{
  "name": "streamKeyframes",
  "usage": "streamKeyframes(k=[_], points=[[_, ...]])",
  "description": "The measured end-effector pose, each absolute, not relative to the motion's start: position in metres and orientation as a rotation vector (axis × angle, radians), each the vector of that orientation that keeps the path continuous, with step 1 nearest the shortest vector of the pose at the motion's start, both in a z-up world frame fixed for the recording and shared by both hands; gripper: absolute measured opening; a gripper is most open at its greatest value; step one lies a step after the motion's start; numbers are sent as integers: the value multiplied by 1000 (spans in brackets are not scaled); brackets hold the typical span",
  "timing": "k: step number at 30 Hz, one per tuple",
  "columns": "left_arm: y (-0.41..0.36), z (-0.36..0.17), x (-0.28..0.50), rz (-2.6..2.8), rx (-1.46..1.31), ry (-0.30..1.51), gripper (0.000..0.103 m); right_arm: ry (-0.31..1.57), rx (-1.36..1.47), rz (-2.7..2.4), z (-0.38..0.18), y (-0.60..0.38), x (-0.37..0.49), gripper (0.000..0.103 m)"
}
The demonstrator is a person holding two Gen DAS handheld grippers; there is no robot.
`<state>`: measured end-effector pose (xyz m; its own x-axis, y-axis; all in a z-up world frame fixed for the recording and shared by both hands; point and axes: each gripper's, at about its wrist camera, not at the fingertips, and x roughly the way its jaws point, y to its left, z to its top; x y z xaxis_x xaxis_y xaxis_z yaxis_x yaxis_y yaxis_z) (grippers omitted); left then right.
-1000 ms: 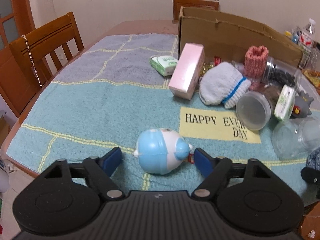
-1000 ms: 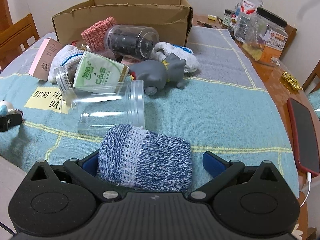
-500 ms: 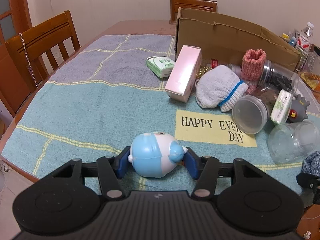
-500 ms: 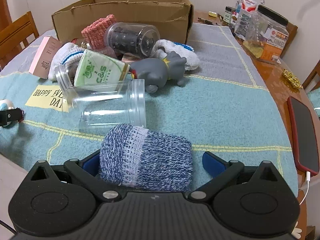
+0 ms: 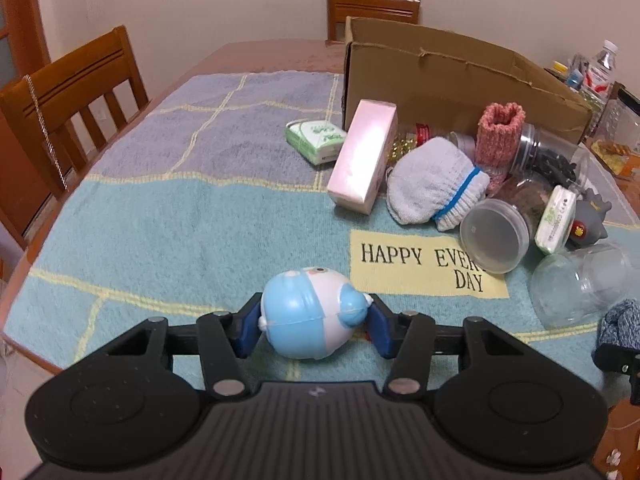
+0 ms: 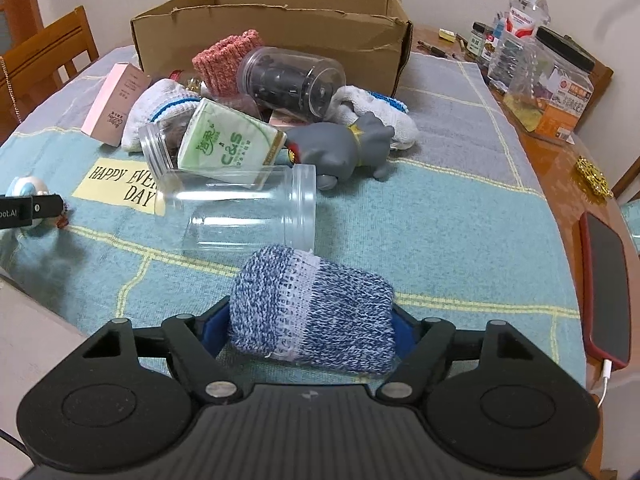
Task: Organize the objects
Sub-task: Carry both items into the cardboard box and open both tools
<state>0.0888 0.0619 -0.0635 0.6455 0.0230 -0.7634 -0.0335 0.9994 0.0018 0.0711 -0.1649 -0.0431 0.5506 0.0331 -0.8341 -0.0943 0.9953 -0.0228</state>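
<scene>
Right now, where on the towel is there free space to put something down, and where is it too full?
Free: the purple and teal towel left of the pink box, and the stretch between the grey toy and the red phone. Crowded: the pile of jars, socks and tissue packs before the cardboard box.

— Readable on the towel (image 5: 168, 216)?
— "HAPPY EVERY DAY", black letters on a yellow patch (image 5: 424, 264), near the middle; last letters of "EVERY" hidden by a clear jar (image 5: 494, 236).
— Elsewhere?
— "C&S" in green on the tissue pack (image 6: 228, 144) leaning on the jars. Small print on the pink box (image 6: 116, 104), far left, too small to read.
</scene>
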Motion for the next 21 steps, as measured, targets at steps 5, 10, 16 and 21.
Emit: streamKeyframes(k=[5, 10, 16, 21], points=[[66, -48, 96, -29, 13, 890, 52, 995, -88, 85, -29, -170, 74, 75], [69, -26, 107, -79, 59, 892, 52, 979, -105, 102, -5, -180, 80, 75], [62, 11, 143, -137, 90, 839, 52, 913, -99, 130, 34, -188, 111, 75], [50, 42, 190, -185, 84, 773, 52, 836, -81, 166, 66, -183, 158, 75]])
